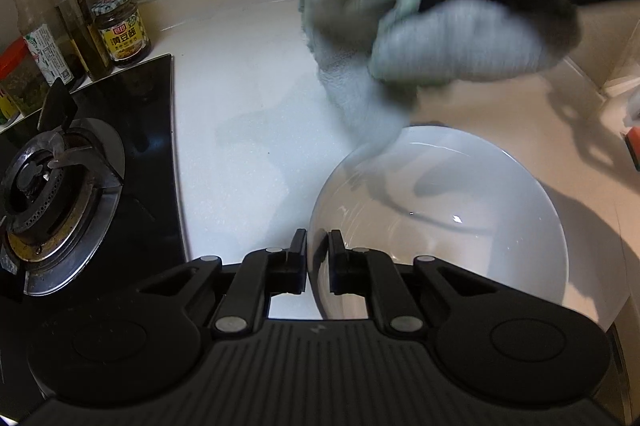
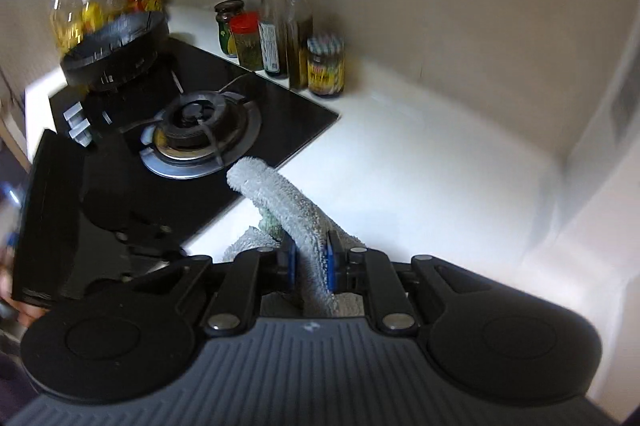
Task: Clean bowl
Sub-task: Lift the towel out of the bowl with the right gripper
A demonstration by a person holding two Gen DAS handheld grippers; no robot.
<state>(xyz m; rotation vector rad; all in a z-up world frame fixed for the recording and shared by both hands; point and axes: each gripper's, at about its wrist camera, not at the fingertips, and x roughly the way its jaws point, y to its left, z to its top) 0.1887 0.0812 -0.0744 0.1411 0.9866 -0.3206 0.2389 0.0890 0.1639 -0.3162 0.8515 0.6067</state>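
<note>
The white bowl [image 1: 440, 226] on the worktop [image 1: 248, 130] looks glazed, slick and breakable; its rim is the handhold, and the left claw [image 1: 317, 266] pinches it there. The soft cloth [image 2: 288, 202], clamped in the right claw [image 2: 311, 262], hangs above. Only the left view shows the bowl.
</note>
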